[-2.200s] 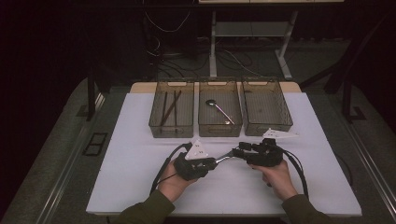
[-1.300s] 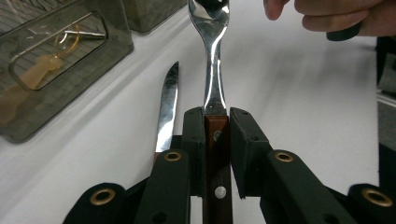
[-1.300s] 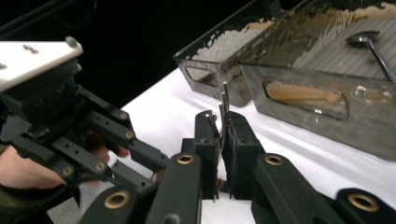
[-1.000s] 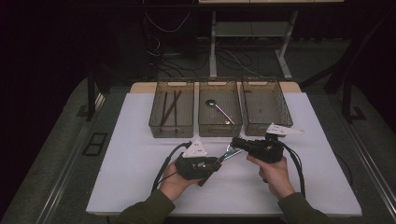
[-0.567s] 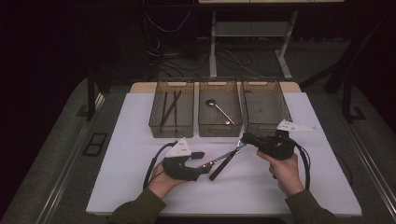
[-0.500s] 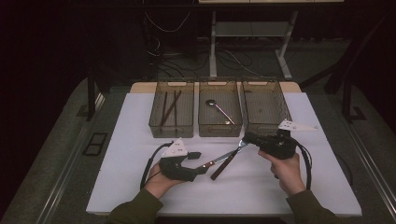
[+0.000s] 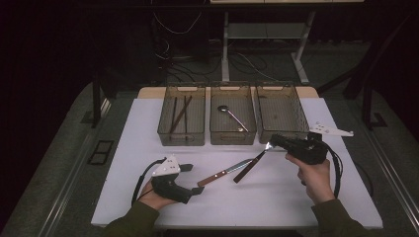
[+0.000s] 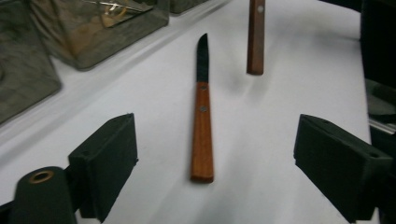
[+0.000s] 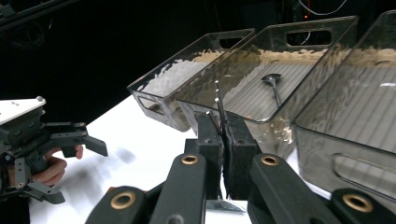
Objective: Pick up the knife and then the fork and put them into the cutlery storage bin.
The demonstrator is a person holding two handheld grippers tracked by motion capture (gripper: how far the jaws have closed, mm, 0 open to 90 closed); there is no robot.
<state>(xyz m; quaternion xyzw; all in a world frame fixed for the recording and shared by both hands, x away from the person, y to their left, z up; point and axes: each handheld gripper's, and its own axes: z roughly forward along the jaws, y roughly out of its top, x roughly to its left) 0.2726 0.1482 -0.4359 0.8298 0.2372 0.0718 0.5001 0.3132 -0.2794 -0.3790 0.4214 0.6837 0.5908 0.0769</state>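
Holding chopsticks and a spoon, two bins; left tongs gaping, right tongs gripping a knife.

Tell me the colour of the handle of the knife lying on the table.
Reddish-brown wood with small metal rivets; the knife shows best in the left gripper view.

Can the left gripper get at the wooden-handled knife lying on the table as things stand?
Probably yes. The left gripper has just been opening; its jaws stand wide with nothing between them, and the knife lies flat straight ahead, handle end nearest. The second knife, held by the right gripper, hangs beyond it.
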